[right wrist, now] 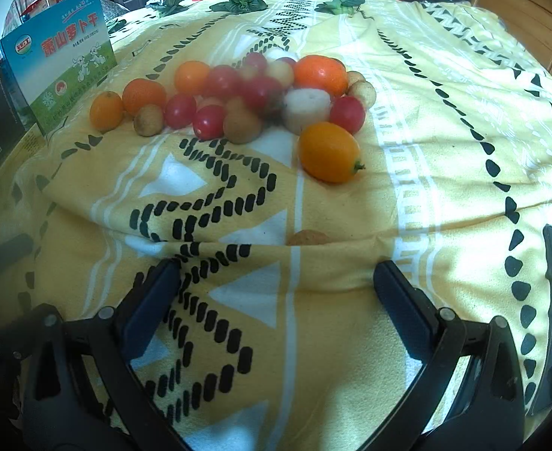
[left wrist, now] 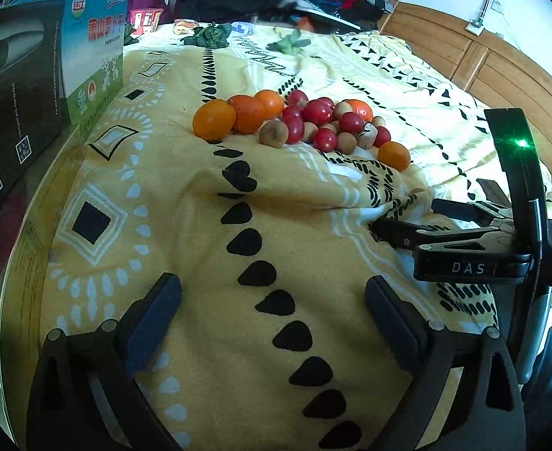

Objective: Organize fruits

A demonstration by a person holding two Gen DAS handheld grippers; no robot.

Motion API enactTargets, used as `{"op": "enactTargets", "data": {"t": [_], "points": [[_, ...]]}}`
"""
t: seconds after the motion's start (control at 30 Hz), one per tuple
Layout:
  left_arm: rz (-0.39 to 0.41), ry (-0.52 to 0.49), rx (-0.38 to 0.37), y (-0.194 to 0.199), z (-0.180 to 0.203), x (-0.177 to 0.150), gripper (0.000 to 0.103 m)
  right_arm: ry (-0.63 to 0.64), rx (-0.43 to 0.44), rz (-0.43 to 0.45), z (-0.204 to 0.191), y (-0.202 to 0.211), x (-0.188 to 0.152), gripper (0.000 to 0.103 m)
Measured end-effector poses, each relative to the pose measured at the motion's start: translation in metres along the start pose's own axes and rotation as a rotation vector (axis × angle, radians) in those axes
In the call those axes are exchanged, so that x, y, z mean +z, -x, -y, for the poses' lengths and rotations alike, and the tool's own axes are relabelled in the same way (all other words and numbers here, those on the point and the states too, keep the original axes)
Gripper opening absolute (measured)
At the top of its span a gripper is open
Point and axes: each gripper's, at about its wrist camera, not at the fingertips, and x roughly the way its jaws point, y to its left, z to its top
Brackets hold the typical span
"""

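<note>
At the far left stands a blue-and-green box [left wrist: 92, 49], well apart from the fruit pile [left wrist: 298, 120], which lies in the middle of the yellow patterned blanket [left wrist: 276, 233]. From left to right the pile runs from a small orange [left wrist: 214, 119] through red cherry tomatoes [left wrist: 316, 112] and brown longans [left wrist: 273, 132] to a lone orange [right wrist: 329, 152] just beside its right edge. The fruits look light, round and likely to roll on the soft cloth; the tomatoes seem thin-skinned, so a gentle pinch across the widest part would suit them. The left gripper [left wrist: 274, 312] is spread wide and holds nothing, hovering over bare blanket. The right gripper [right wrist: 276, 293] is likewise released and empty, short of the lone orange.
</note>
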Motion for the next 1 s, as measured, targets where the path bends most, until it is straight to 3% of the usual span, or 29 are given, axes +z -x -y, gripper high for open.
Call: {"op": "enactTargets", "data": {"t": [1.0], "points": [[-0.004, 0.006, -0.022, -0.0029, 0.0000, 0.0015, 0.102, 0.000, 0.000, 0.001, -0.0005, 0.0003, -0.0002, 0.103]]}}
